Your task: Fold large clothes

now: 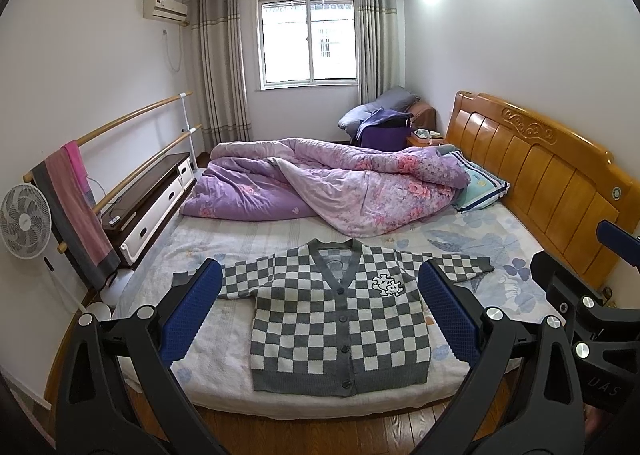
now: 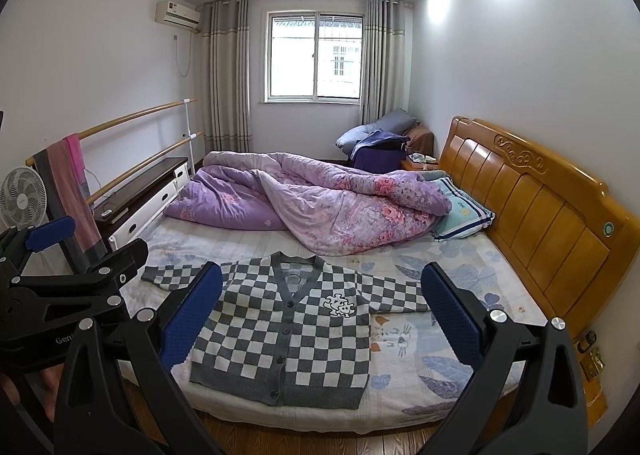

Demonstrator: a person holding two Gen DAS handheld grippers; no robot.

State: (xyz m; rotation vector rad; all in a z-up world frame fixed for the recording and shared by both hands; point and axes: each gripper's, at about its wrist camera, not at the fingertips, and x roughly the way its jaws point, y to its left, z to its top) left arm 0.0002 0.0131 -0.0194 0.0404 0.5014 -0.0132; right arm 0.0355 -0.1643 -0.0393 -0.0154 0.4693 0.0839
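Left wrist view shows both the left gripper [image 1: 320,311] and the right gripper [image 2: 322,311] hovering near the checked cardigan [image 1: 340,319], jaws apart and empty, which lies spread flat, ready for folding.

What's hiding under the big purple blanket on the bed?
The purple blanket lies bunched on the flowery bed sheet, and its end covers part of a striped pillow. Whatever else is beneath its folds is covered, so I cannot tell.

Checked cardigan [image 2: 280,335] flat on bed [image 2: 420,395]
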